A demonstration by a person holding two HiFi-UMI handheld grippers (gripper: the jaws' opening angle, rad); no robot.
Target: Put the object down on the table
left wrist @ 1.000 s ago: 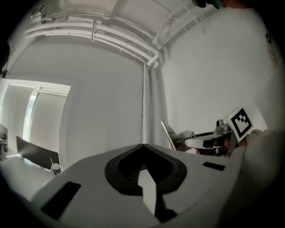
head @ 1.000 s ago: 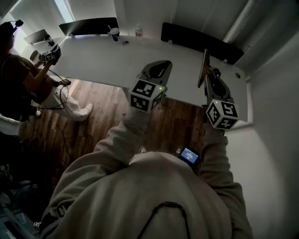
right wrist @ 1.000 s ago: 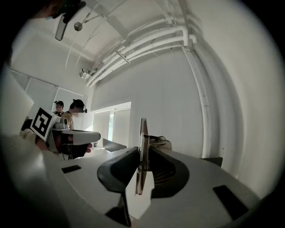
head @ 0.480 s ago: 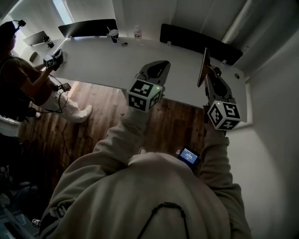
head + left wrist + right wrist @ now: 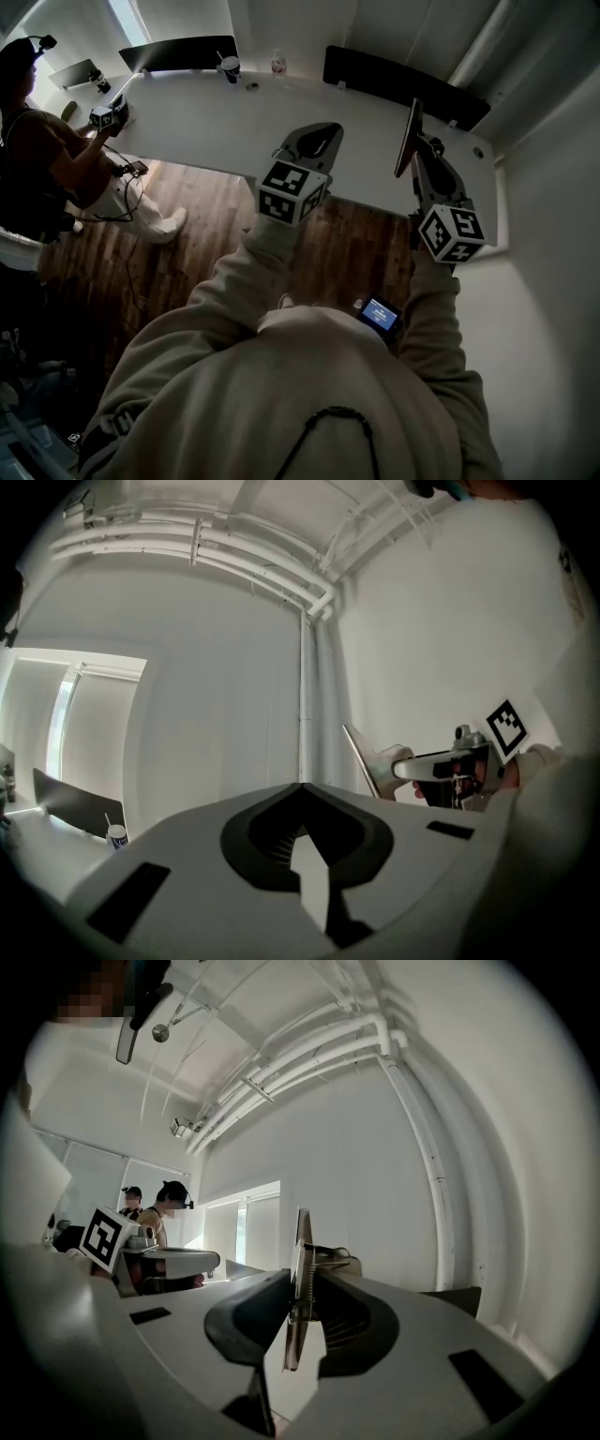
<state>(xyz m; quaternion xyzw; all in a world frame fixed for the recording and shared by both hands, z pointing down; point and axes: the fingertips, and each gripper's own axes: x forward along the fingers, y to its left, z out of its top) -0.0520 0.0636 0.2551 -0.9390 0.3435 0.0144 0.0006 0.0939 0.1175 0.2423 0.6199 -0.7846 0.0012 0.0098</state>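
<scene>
Nothing's really moved since a second ago: your right tongs (image 5: 422, 157) grip the clipboard (image 5: 411, 122) upright over the counter (image 5: 206, 122), left tongs (image 5: 330, 131) closed, empty; cup (image 5: 230, 67) well apart.

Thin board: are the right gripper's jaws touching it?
Touching. In the right gripper view, the right gripper clamps the thin board, which stands edge-on with a jaw pressed against each side.

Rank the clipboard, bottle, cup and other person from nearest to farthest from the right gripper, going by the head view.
1. The clipboard, clamped in the right gripper itself.
2. The bottle, leftward at the far edge of the table.
3. The cup, just left of the bottle.
4. The other person, at the far left.
</scene>
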